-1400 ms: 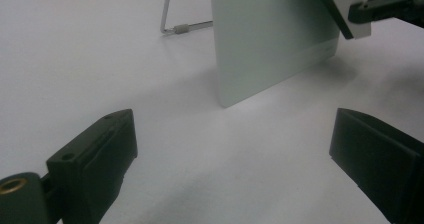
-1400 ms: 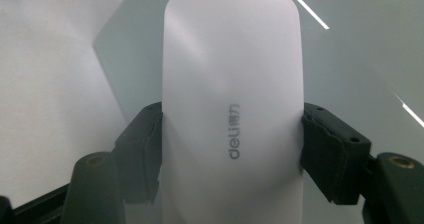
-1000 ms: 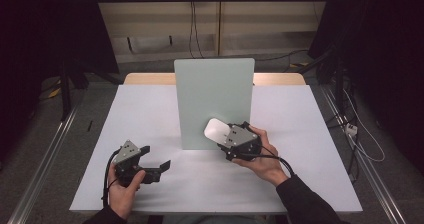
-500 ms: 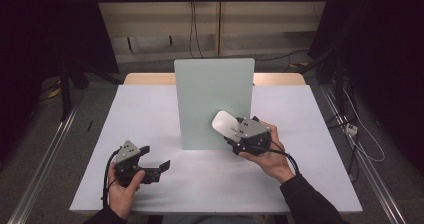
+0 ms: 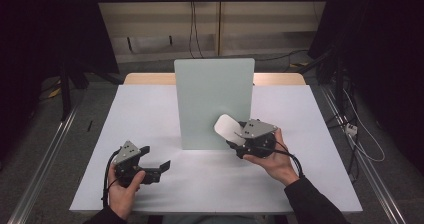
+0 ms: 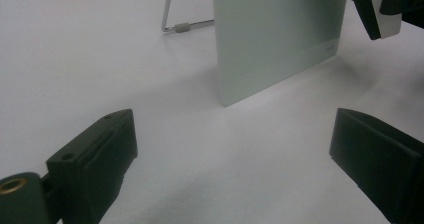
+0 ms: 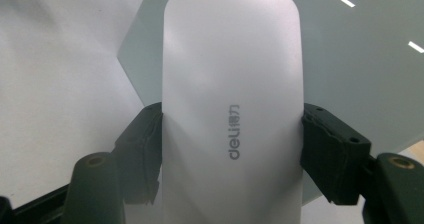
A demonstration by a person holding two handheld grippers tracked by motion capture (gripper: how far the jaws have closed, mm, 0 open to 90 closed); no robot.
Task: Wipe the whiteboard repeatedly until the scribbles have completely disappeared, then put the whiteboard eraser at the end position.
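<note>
A pale green board (image 5: 214, 101) stands upright at the middle of the white table (image 5: 305, 116). My right gripper (image 5: 233, 135) is shut on a white rounded block (image 5: 226, 126) marked "deli", held just in front of the board's lower right part. In the right gripper view the white block (image 7: 232, 109) sits between both jaws of the right gripper (image 7: 232, 139), with the board (image 7: 355, 59) close behind. My left gripper (image 5: 156, 157) rests low at the front left, open and holding nothing. In the left gripper view the left gripper (image 6: 232, 134) faces the board (image 6: 280, 34) with its jaws wide apart.
A thin wire stand leg (image 6: 176, 27) props the board from behind. A wooden strip (image 5: 150, 78) edges the table's far side. Metal rails (image 5: 45, 154) run along the floor on both sides, and cables (image 5: 362, 144) lie at the right.
My right gripper has carried the white block a little to the right and up along the board's face. The left gripper has stayed put.
</note>
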